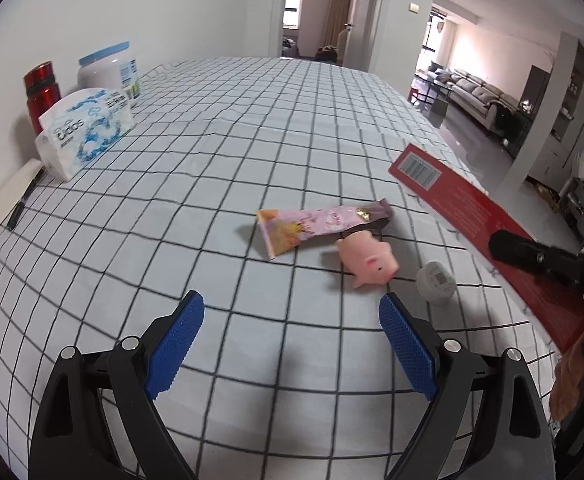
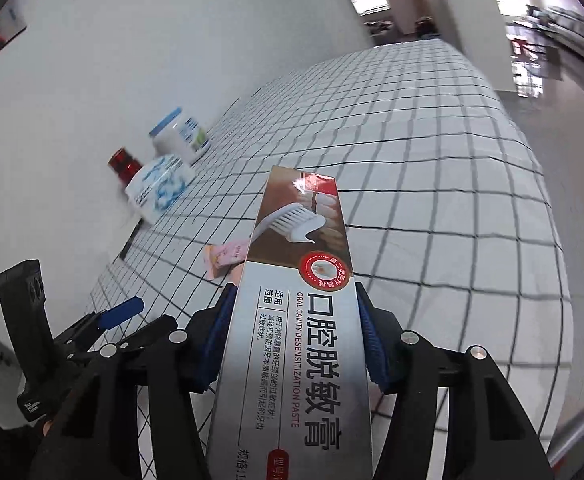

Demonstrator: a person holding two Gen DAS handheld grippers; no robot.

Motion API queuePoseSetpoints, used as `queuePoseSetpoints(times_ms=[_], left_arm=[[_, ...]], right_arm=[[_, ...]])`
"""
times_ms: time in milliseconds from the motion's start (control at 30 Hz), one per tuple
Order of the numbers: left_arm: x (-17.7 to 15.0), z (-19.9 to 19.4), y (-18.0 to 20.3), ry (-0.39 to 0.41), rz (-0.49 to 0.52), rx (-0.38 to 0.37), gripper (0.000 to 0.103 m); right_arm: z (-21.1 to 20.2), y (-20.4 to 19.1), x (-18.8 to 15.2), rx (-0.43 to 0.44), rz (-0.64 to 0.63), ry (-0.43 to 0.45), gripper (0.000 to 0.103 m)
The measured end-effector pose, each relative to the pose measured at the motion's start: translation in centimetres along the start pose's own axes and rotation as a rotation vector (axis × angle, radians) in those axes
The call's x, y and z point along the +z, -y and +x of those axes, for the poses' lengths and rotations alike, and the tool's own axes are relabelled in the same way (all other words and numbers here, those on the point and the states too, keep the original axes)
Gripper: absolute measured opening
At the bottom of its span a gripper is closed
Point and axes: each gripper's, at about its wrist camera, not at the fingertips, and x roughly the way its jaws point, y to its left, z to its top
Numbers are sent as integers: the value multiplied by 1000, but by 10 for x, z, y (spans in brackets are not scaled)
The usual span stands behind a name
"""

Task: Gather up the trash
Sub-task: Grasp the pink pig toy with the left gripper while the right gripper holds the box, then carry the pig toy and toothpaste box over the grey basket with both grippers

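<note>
Two grippers up over the checked counter (image 1: 252, 128). Right gripper (image 2: 295, 336) is clenched on a toothpaste box (image 2: 292, 320), blue pads pressing both long sides, box pointing forward along the fingers and held off the cloth. In the left wrist view the same box shows its red back with a barcode, slanting in from the right edge, a black finger of the right gripper across it.

Left gripper (image 1: 292, 320) is released, jaws spread wide, nothing between the pads, hovering low over the cloth. Just ahead of it: a pink snack wrapper (image 1: 319, 228) lying flat, a pink pig toy (image 1: 367, 260) on its side touching the wrapper's near edge, and a small white round cap (image 1: 435, 282) just right of the pig, close to the left gripper's right fingertip. The wrapper is also partly visible in the right wrist view (image 2: 226, 258), left of the box.

Along the wall at the far left of the counter: a red bottle (image 1: 42, 96), a white jar with a blue lid (image 1: 110, 72), and a tissue pack (image 1: 86, 128) printed in blue, standing close together. Nearer along that edge, a white pad (image 1: 8, 200) with a dark pen (image 1: 24, 204) lying beside it.

Background is an open doorway and a living room with a sofa (image 1: 479, 96).
</note>
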Motion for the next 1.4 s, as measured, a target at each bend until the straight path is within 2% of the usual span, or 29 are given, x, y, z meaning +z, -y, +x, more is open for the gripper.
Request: queuePoseSetpoints(times_ms=[267, 367, 533, 633, 733, 833, 900, 1100, 1400], left_arm=[[15, 19, 22, -14, 21, -32, 88], [22, 29, 32, -9, 29, -25, 88], [27, 53, 38, -49, 19, -21, 88], [27, 61, 41, -59, 21, -14, 82], [25, 65, 42, -58, 23, -2, 70], [22, 67, 42, -71, 21, -26, 50], [20, 65, 43, -74, 34, -27, 33], [10, 50, 41, -62, 47, -51, 30], [-6, 2, 46, -6, 97, -76, 30]], right_arm=[[-28, 11, -20, -83, 64, 88, 55], [-34, 13, -24, -85, 89, 110, 55], [-42, 15, -32, -86, 106, 122, 55], [-45, 16, -36, -79, 112, 125, 55], [-45, 17, -37, -75, 120, 126, 55], [-45, 15, -39, -82, 112, 127, 55], [-45, 13, -41, -89, 105, 128, 55], [-44, 10, -44, -88, 103, 128, 55], [-56, 7, -59, -94, 112, 146, 55]])
